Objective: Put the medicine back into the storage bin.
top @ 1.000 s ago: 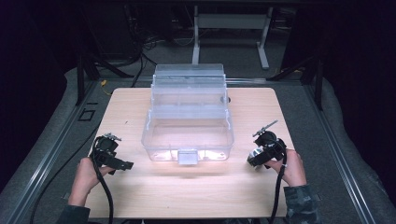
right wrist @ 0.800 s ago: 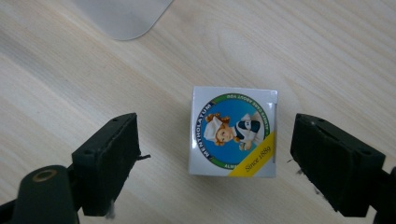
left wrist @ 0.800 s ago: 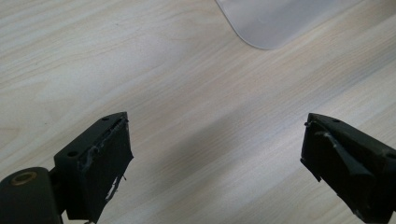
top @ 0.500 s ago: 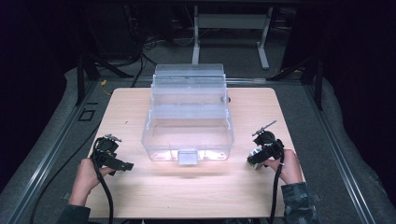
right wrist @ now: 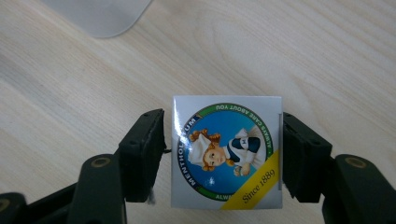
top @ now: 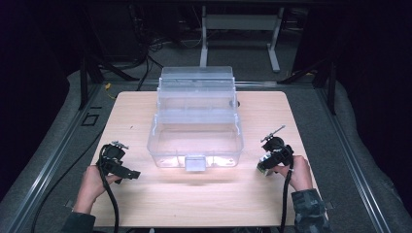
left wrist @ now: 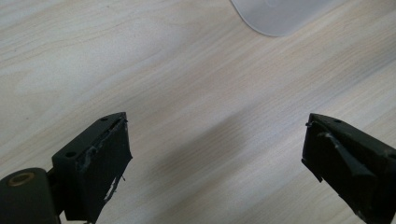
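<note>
A small square box [right wrist: 226,151] with a blue and green round label stands on the wooden table, between the jaws of my right gripper [right wrist: 223,117]. The jaws have just been closing around it. The right pad [right wrist: 299,154] sits at the box's edge, and a thin gap remains at the left pad [right wrist: 144,149]. In the high view the right gripper [top: 270,161] is at the table's right front, with the box [top: 264,168] under it. My left gripper [top: 118,162] hovers at the left front, its jaws [left wrist: 215,123] wide open over bare wood.
A clear plastic toolbox [top: 194,131] stands open in the middle of the table [top: 194,204], its tiered trays stepped toward the back and its latch [top: 196,162] facing me. A corner of it appears in the left gripper view [left wrist: 280,14] and the right gripper view [right wrist: 98,14].
</note>
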